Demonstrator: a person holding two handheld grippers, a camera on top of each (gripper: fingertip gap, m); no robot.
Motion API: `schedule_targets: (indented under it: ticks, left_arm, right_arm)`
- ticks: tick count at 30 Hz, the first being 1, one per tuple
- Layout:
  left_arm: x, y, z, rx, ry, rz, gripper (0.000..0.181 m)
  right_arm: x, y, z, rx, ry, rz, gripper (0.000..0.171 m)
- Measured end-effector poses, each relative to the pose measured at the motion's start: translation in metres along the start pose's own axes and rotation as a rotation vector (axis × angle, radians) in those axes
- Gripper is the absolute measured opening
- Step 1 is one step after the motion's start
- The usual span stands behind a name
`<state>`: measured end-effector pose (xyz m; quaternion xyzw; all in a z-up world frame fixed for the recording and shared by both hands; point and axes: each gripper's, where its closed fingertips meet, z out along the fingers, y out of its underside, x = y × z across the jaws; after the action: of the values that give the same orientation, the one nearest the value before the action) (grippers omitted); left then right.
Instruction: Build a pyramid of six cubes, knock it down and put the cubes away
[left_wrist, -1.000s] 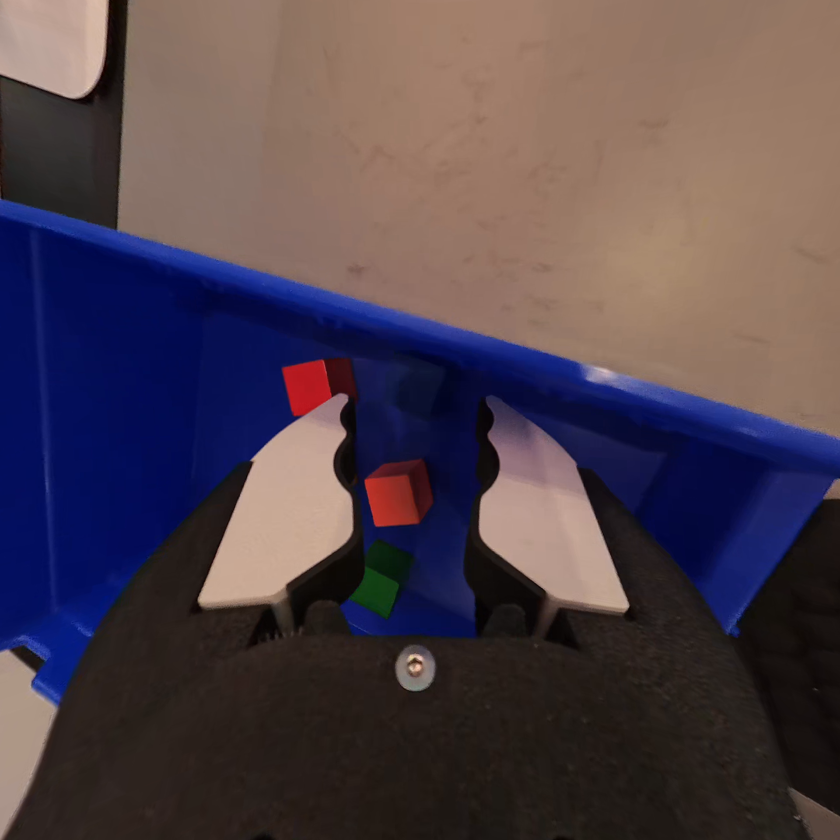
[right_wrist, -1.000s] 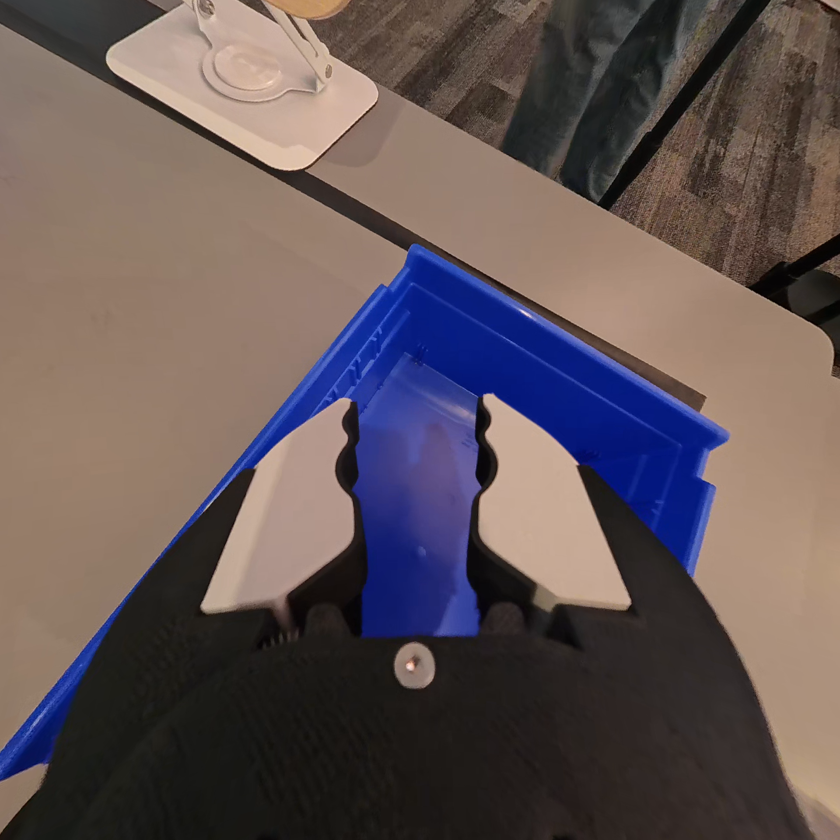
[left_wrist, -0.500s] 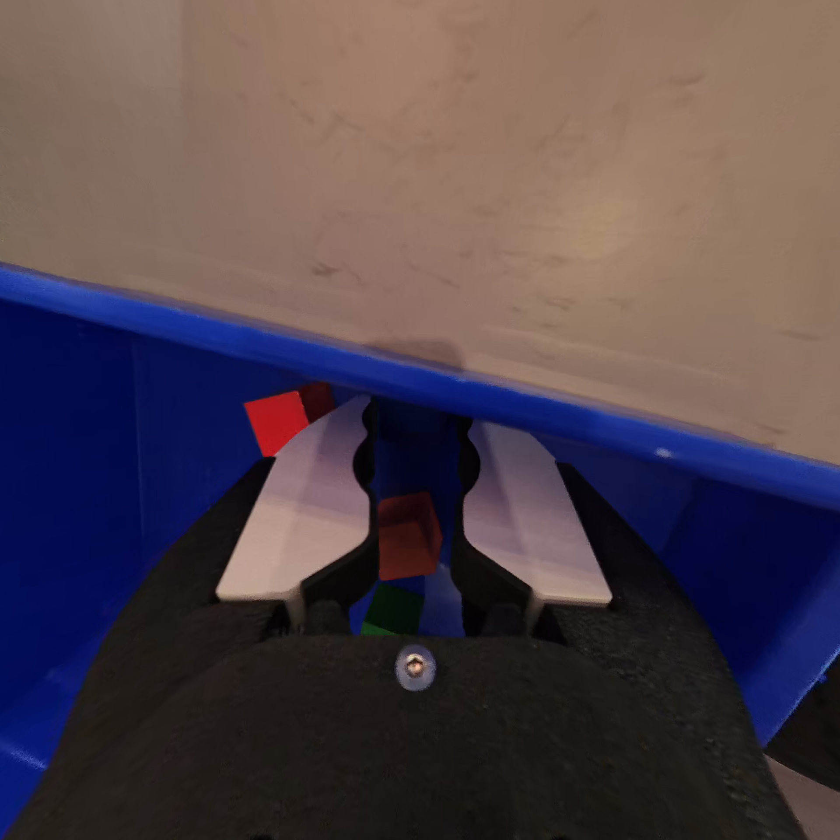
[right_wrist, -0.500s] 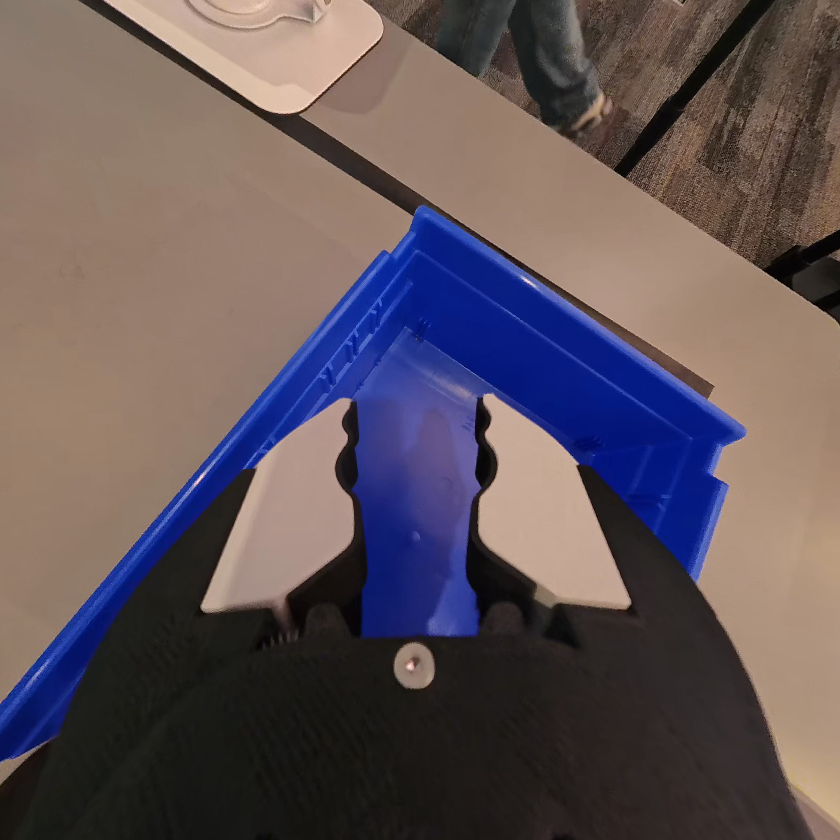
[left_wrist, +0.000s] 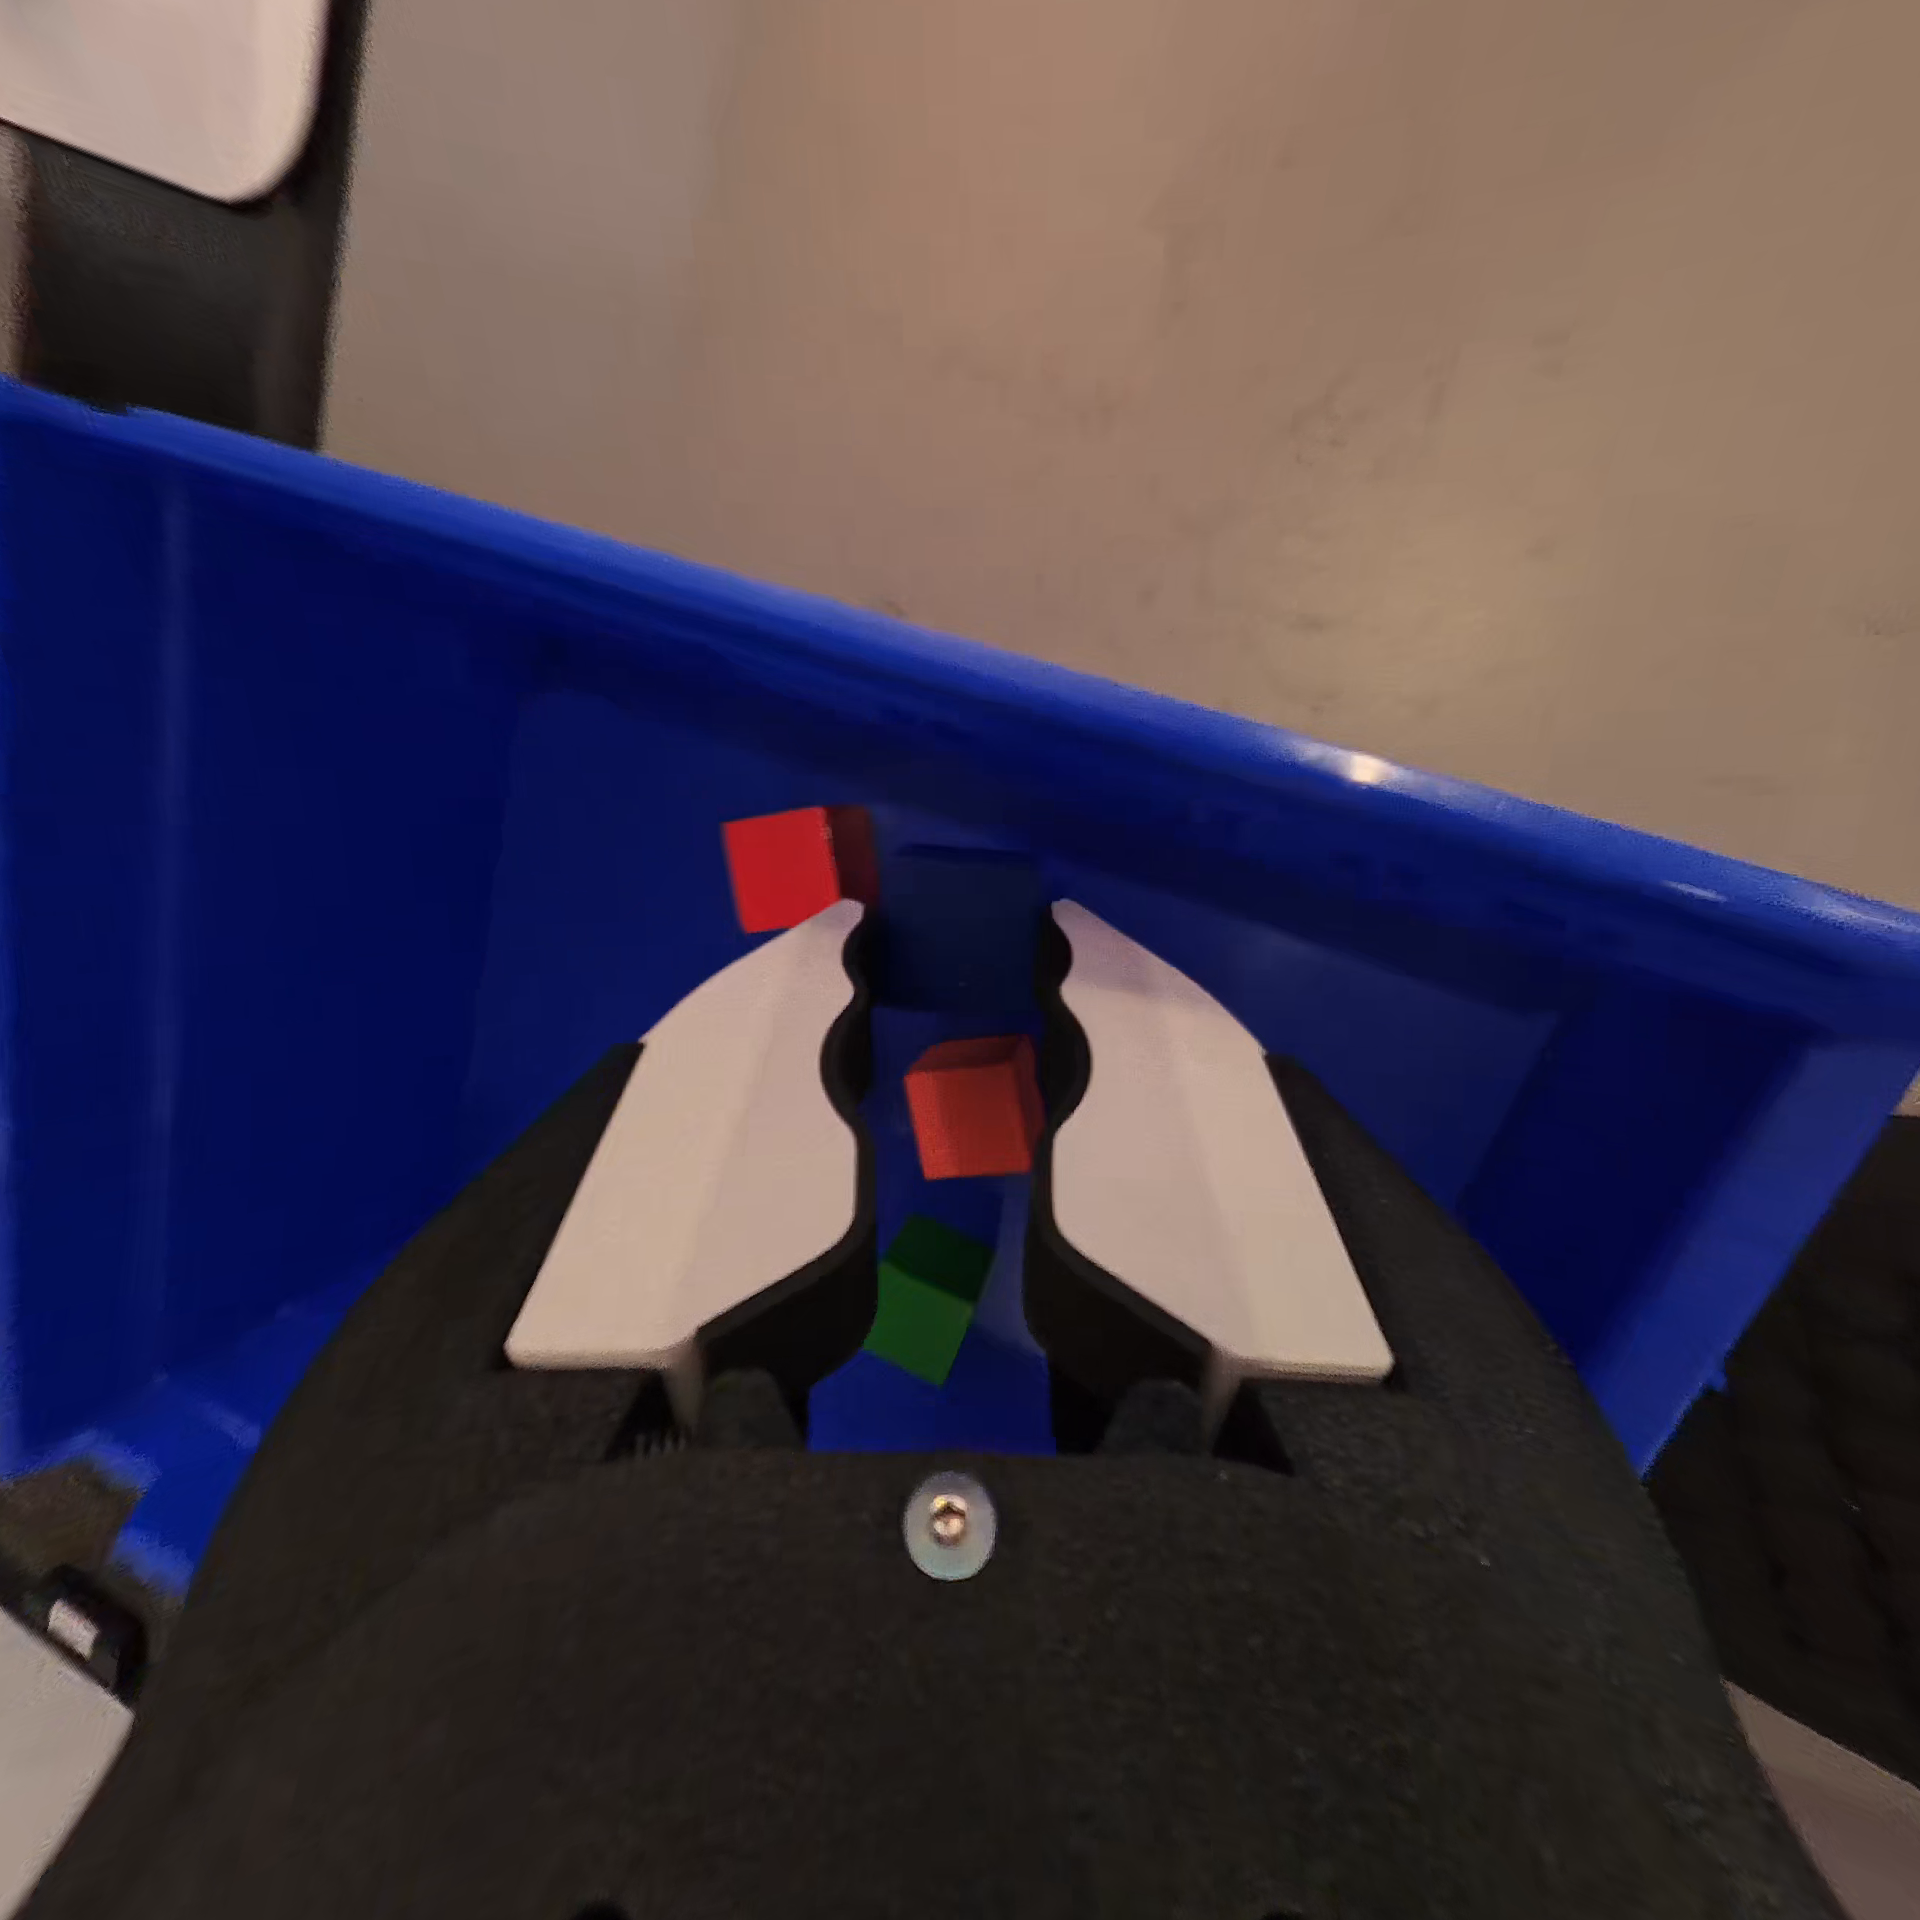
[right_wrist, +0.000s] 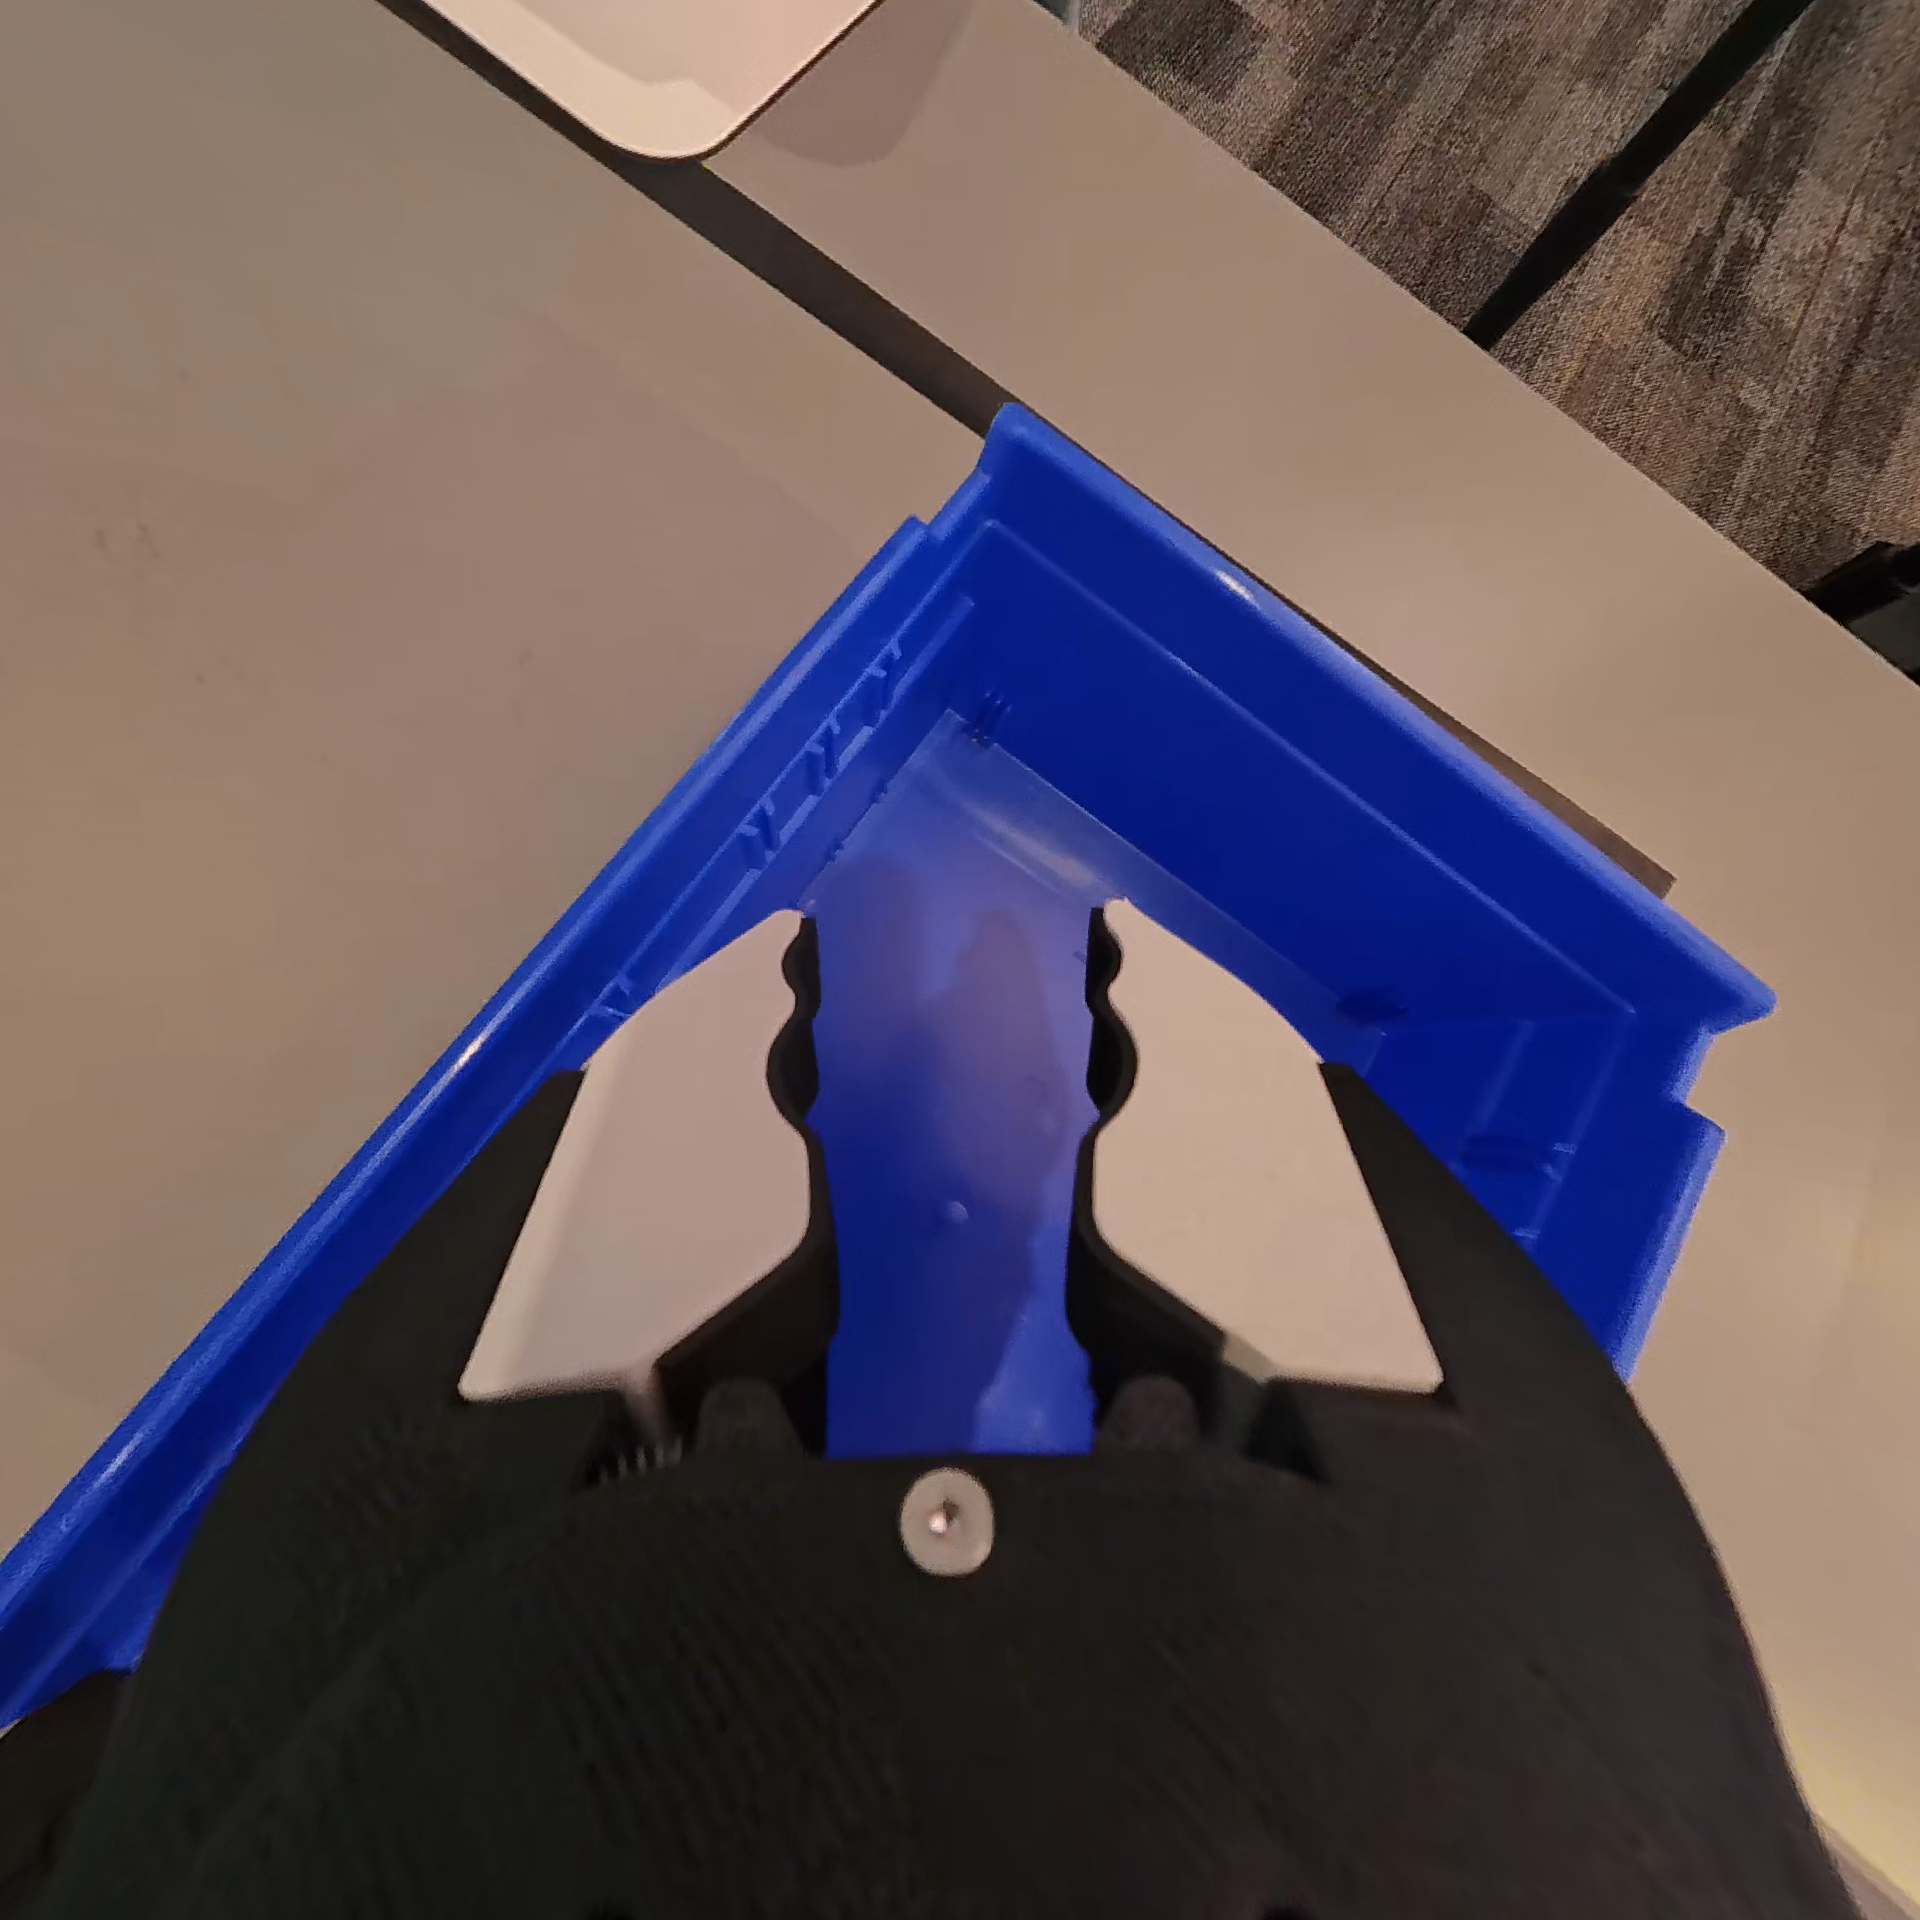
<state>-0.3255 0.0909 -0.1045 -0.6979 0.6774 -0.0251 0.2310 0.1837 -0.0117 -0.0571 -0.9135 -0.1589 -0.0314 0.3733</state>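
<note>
hovering over the blue bin (left_wrist: 312, 935), the left gripper (left_wrist: 951, 966) has a dark blue cube (left_wrist: 961, 925) sitting between its tips at frame centre. the tips look closed on its sides, though blur leaves the contact a little uncertain. in the bin: a red cube (left_wrist: 784, 868) just upper left of the left finger, an orange-red cube (left_wrist: 971, 1107) and a green cube (left_wrist: 925, 1304) showing through the jaw gap lower down. only four cubes in view; any others cannot be seen.

right gripper (right_wrist: 951, 935): jaws apart, holding nothing, aimed at the bin's bare corner (right_wrist: 1195, 727) in its own view.

risks, as judgement:
- if the grip on the dark cube is shallow, it may slip or twist out at the tips.
- the red cube is just beside the left fingertip and could get nudged.
- the dark cube blends with the bin wall, so alignment is hard to judge.

surroundings: grey table (left_wrist: 1143, 312) in the upper half of the frame; white plate-like stand base (right_wrist: 644, 62) at the top of the right view; patterned carpet (right_wrist: 1558, 156) upper right. the bin walls limit sideways approach.
</note>
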Motion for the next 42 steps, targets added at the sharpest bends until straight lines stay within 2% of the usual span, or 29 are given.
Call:
schedule_targets:
  ticks: [3, 6, 9, 11, 14, 17, 24, 29, 34, 42]
  left_arm:
    - [-0.022, -0.012, -0.034, 0.049, -0.093, -0.046, 0.029]
    - [-0.041, -0.042, -0.077, 0.154, -0.162, -0.134, 0.029]
    - [-0.035, -0.083, -0.107, 0.231, -0.162, -0.144, 0.029]
    - [-0.019, -0.116, -0.112, 0.273, -0.136, -0.108, 0.028]
    - [0.021, -0.163, -0.093, 0.275, -0.056, -0.001, 0.028]
    - [0.064, -0.205, -0.053, 0.253, 0.032, 0.115, 0.028]
    - [0.134, -0.267, 0.039, 0.201, 0.234, 0.200, 0.028]
    - [0.157, -0.286, 0.075, 0.188, 0.318, 0.204, 0.028]
    - [0.167, -0.283, 0.099, 0.134, 0.349, 0.226, 0.028]
    - [0.171, -0.276, 0.111, 0.125, 0.366, 0.251, 0.028]
  right_arm:
    - [0.001, 0.000, -0.002, 0.003, 0.004, 0.007, 0.051]
    - [0.001, -0.003, -0.006, 0.020, -0.001, 0.016, 0.051]
    - [0.002, -0.005, -0.009, 0.026, 0.005, 0.014, 0.051]
    - [0.001, -0.006, -0.010, 0.027, 0.005, 0.011, 0.051]
    - [0.000, -0.006, -0.011, 0.024, 0.004, 0.005, 0.051]
    - [-0.001, -0.008, -0.013, 0.031, -0.001, 0.004, 0.051]
    - [-0.002, -0.002, -0.009, 0.007, -0.016, 0.002, 0.051]
    - [-0.002, 0.004, -0.004, -0.022, -0.024, 0.003, 0.051]
    - [-0.002, 0.006, -0.002, -0.030, -0.028, 0.002, 0.052]
    - [-0.003, 0.007, 0.000, -0.050, -0.026, -0.007, 0.052]
